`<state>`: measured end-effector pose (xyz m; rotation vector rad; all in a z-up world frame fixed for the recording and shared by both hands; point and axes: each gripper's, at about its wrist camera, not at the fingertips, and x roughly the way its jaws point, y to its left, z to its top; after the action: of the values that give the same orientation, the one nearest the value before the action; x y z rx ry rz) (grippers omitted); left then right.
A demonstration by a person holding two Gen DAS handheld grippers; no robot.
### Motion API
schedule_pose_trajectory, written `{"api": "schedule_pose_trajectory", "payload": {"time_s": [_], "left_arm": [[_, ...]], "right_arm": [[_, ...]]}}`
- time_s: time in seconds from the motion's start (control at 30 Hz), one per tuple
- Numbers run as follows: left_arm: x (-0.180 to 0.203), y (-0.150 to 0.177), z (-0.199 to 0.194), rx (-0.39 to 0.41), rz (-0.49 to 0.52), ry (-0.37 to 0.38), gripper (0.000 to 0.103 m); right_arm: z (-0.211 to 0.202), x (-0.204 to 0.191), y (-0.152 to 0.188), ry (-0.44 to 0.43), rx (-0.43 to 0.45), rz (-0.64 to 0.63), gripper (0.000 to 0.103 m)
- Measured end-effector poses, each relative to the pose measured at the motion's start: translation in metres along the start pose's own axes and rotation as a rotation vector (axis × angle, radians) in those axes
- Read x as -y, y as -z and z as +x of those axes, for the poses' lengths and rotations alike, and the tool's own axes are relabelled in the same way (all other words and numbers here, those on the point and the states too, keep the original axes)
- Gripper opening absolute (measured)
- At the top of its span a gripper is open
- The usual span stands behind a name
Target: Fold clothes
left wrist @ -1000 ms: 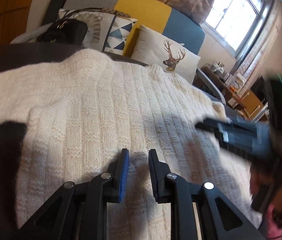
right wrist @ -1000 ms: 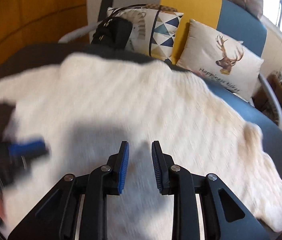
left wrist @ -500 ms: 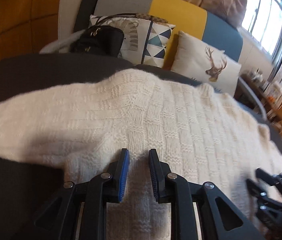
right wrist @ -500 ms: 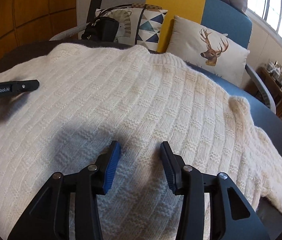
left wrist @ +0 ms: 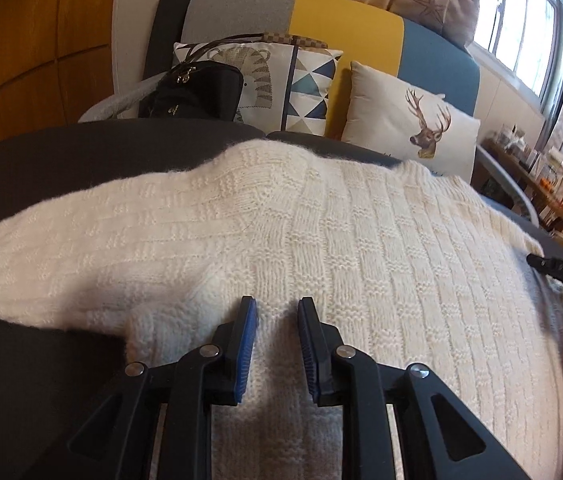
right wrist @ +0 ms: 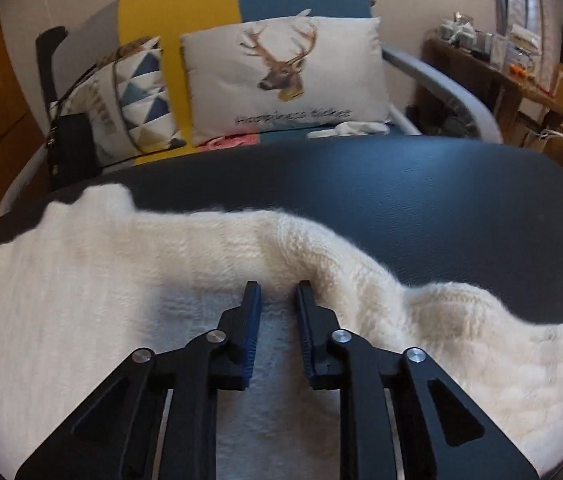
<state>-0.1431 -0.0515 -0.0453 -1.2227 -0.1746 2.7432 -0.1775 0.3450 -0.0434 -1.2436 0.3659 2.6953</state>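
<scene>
The cream knit sweater (left wrist: 321,248) lies spread flat on the dark desk (right wrist: 421,200), its long axis running side to side across both views, one sleeve trailing off toward the right edge (neckline end hard to tell). The step in hand looks like taking hold for the first fold. The left gripper (left wrist: 274,320) hovers over the knit, jaws slightly parted and grasping nothing. The right gripper (right wrist: 277,304) sits at the sleeve's root, jaws closing, only loose knit below them. Next, each needs a firm pinch of an edge.
</scene>
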Motion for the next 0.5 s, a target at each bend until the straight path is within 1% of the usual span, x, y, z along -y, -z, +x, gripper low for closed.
{"api": "schedule_pose_trajectory", "payload": {"time_s": [0.07,0.13,0.17,0.2,0.3,0.33,0.37,0.43,0.47,0.5], "left_arm": [[0.001,0.0,0.0,0.002,0.011,-0.013,0.022],[0.005,0.0,0.0,0.003,0.032,-0.036,0.022],[0.007,0.0,0.0,0.004,0.037,-0.043,0.022],[0.006,-0.001,0.0,0.003,0.039,-0.043,0.022],[0.005,-0.001,0.0,0.002,0.035,-0.039,0.022],[0.006,-0.001,-0.001,0.001,0.037,-0.042,0.022],[0.007,-0.001,-0.001,0.001,0.04,-0.045,0.022],[0.01,-0.002,-0.001,-0.003,0.056,-0.063,0.022],[0.012,-0.002,0.0,-0.005,0.068,-0.075,0.022],[0.015,-0.003,0.0,-0.01,0.08,-0.086,0.022]], "right_arm": [[-0.002,0.006,-0.002,-0.017,0.001,0.035,0.015],[-0.011,-0.001,0.0,-0.006,-0.004,0.007,0.015],[-0.019,-0.005,0.004,-0.008,0.006,-0.005,0.019],[-0.029,-0.009,0.008,-0.013,0.021,-0.018,0.018],[-0.056,-0.022,0.031,-0.025,0.017,-0.069,0.019],[-0.062,-0.026,0.042,-0.041,0.001,-0.089,0.019],[-0.066,-0.029,0.053,-0.038,-0.019,-0.117,0.019],[-0.067,-0.031,0.072,0.009,-0.045,-0.183,0.018],[-0.065,-0.029,0.081,0.042,-0.044,-0.223,0.016],[-0.065,-0.026,0.085,0.061,-0.038,-0.242,0.016]]}}
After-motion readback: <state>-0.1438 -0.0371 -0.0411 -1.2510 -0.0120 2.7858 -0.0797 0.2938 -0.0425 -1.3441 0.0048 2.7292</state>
